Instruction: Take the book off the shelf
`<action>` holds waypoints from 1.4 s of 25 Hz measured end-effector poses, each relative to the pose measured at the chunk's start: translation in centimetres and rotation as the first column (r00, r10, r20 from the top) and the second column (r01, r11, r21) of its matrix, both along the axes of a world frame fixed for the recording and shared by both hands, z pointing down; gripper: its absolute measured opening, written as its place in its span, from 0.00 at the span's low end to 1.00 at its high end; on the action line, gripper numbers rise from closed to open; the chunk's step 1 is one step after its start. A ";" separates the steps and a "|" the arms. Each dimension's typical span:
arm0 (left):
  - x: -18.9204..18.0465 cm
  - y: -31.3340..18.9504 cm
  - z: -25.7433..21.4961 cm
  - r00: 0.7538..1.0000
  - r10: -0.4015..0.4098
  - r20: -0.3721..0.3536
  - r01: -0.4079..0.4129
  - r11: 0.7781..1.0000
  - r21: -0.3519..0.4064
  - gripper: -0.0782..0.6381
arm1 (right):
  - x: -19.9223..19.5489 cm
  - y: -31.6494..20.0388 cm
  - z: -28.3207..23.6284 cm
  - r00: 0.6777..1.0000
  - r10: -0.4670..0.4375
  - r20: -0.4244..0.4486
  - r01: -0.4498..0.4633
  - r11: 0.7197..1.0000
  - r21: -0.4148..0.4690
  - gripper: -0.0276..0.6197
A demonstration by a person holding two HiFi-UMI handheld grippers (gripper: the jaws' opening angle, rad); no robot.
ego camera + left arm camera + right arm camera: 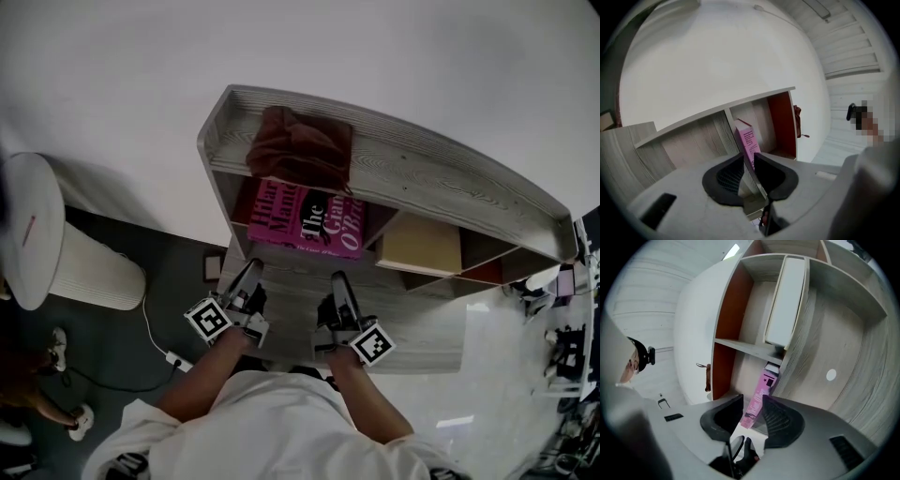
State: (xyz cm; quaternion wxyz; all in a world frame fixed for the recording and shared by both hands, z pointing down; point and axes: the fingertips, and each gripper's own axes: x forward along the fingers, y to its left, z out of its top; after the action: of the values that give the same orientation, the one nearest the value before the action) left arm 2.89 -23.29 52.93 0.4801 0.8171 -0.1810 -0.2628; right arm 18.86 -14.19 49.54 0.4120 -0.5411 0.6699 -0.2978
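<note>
The pink book (305, 223) is sitting in the left compartment of the shelf (450, 180), under the top board where a brown bag (300, 145) is lying. Both tools are reaching its near edge. The left tool (250, 270) is standing narrowly parted, the book's edge (749, 140) running between its jaws. The right tool (339, 279) is standing wider, with the book's edge (761, 392) between its jaws and a gap showing beside one of them.
</note>
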 end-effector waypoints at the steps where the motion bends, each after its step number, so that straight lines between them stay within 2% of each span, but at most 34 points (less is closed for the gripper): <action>1: 0.0 -0.1 -0.2 1.000 0.003 -0.014 -0.003 1.000 -0.006 0.21 | 0.0 -0.1 0.0 1.000 0.002 0.011 -0.002 1.000 -0.002 0.19; 4: 0.0 -0.5 -0.6 0.999 0.003 -0.040 -0.004 1.000 -0.026 0.26 | 0.4 -0.2 0.4 0.999 0.023 0.046 -0.022 1.000 -0.021 0.22; 10: 0.0 -1.7 -1.4 0.991 -0.011 -0.131 -0.002 0.995 -0.104 0.37 | 1.8 -0.9 1.1 0.989 0.072 0.129 -0.065 0.996 -0.057 0.36; 14: 0.1 -2.7 -1.6 0.991 -0.025 -0.134 0.008 0.992 -0.123 0.45 | 2.7 -1.3 1.6 0.977 0.108 0.183 -0.095 0.992 -0.079 0.40; 19: 0.2 -3.9 -2.1 0.985 -0.038 -0.167 0.012 0.988 -0.153 0.47 | 3.8 -1.9 1.6 0.959 0.148 0.243 -0.129 0.987 -0.094 0.40; 30: 0.7 -5.4 -1.4 0.987 -0.060 -0.151 0.028 0.978 -0.205 0.47 | 4.1 -3.7 1.8 0.943 0.171 0.284 -0.144 0.983 -0.114 0.41; 35: 0.8 -6.0 -1.0 0.987 -0.062 -0.146 0.027 0.973 -0.231 0.47 | 4.4 -3.9 2.0 0.943 0.187 0.275 -0.154 0.978 -0.138 0.41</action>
State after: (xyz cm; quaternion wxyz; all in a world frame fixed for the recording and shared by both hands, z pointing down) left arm 3.66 -29.27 51.93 0.5771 0.7298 -0.1914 -0.3126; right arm 23.26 -18.12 51.56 0.4972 -0.5710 0.5355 -0.3741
